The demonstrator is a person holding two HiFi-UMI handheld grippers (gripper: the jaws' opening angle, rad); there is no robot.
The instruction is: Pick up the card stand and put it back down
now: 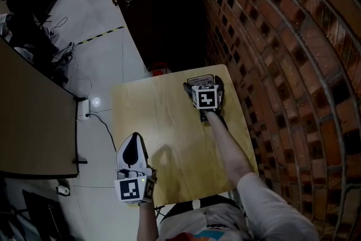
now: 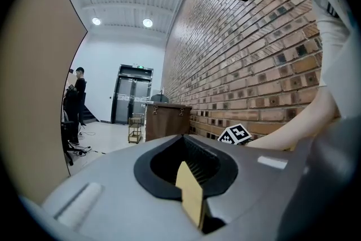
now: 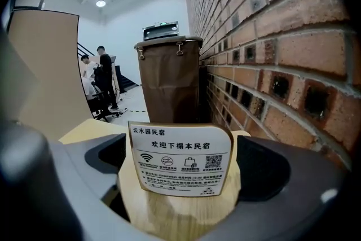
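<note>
Your right claw is spread apart, and the card stand stands upright on the worktop between its jaws, a slim gap showing at each side. Your left claw is pressed together, well apart from the stand.

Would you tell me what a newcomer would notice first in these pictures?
The white printed card stand, upright on the small wooden table between the parted jaws of the right claw, draws the eye first. Next comes the brick wall along the table's right side, then the left claw, shut, at the near left corner.
</note>
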